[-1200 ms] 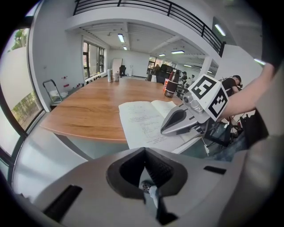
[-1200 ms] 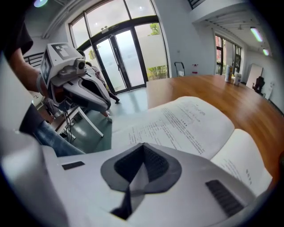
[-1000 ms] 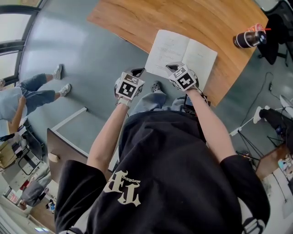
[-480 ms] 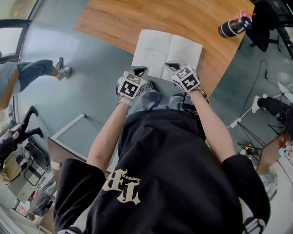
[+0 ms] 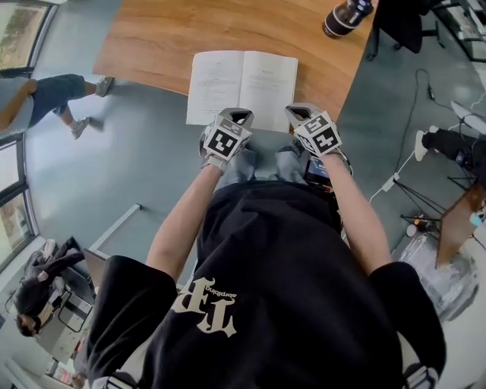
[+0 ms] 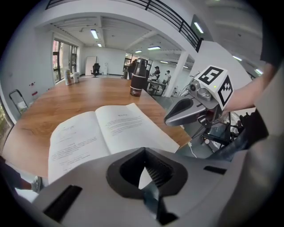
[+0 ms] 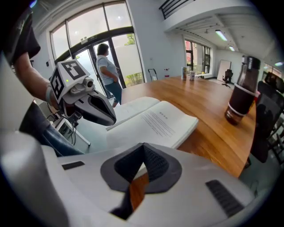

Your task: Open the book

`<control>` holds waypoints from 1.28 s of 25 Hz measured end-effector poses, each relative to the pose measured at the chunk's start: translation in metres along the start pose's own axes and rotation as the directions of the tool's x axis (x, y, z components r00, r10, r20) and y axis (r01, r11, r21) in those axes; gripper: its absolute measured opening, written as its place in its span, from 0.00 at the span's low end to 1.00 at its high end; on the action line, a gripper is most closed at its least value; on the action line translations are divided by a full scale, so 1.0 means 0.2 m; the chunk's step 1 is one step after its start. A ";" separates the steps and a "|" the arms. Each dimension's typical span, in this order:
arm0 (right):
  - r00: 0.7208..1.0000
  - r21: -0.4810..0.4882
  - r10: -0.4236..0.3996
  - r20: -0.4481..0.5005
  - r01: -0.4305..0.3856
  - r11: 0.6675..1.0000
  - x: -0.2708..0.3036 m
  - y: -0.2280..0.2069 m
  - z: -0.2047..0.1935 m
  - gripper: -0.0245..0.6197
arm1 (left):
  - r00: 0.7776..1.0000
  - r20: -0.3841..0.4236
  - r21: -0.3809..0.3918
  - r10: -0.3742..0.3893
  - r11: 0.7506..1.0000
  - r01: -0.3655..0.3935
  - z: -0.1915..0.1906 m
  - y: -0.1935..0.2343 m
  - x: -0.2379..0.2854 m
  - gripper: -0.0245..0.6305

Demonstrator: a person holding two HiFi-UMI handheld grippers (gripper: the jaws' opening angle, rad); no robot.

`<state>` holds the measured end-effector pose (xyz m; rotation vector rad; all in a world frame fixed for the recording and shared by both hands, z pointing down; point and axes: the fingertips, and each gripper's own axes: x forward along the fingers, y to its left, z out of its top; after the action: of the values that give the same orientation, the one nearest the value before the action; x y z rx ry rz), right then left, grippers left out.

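Note:
The book (image 5: 241, 87) lies open and flat on the wooden table (image 5: 152, 38), its near edge hanging slightly past the table's front edge. Printed pages show in the left gripper view (image 6: 102, 133) and the right gripper view (image 7: 155, 122). My left gripper (image 5: 235, 116) hovers just short of the book's near edge, jaws together, holding nothing. My right gripper (image 5: 301, 112) sits beside it, off the book's near right corner, jaws also together and empty. Each gripper sees the other: the right gripper (image 6: 186, 113) and the left gripper (image 7: 93, 108).
A dark tumbler (image 5: 345, 15) stands at the table's far right, also seen as a tall bottle (image 6: 138, 80) beyond the book. A person (image 5: 38, 95) walks on the grey floor at left. Cables and a power strip (image 5: 421, 144) lie on the floor at right.
Both grippers have drawn back toward my body; the right one has come off the book's near page. The book stays open and flat.

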<state>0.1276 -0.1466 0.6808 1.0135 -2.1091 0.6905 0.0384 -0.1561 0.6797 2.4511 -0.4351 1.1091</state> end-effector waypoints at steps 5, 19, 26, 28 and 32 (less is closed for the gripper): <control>0.999 0.047 -0.048 -0.002 0.048 0.998 -0.13 -0.08 -0.14 0.02 | 0.998 -0.021 0.047 -0.059 0.997 0.060 0.08 -0.15 0.15 0.04; 0.991 0.135 -0.131 -0.018 0.132 0.982 -0.39 -0.18 -0.40 0.02 | 0.985 -0.084 0.126 -0.149 0.979 0.159 0.14 -0.40 0.41 0.04; 0.993 0.128 -0.114 -0.027 0.116 0.985 -0.39 -0.16 -0.41 0.02 | 0.987 -0.114 0.096 -0.111 0.988 0.122 0.05 -0.34 0.43 0.04; 0.994 0.122 -0.106 -0.022 0.108 0.987 -0.38 -0.15 -0.40 0.02 | 0.988 -0.122 0.074 -0.096 0.992 0.106 0.01 -0.30 0.42 0.04; 0.997 0.103 -0.077 -0.028 0.080 0.992 -0.35 -0.10 -0.39 0.02 | 0.989 -0.114 0.070 -0.093 0.992 0.101 -0.02 -0.27 0.39 0.04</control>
<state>0.2033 -0.0715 0.6793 1.1326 -2.0185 0.7759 0.1099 -0.1165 0.7286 2.4315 -0.2417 1.2332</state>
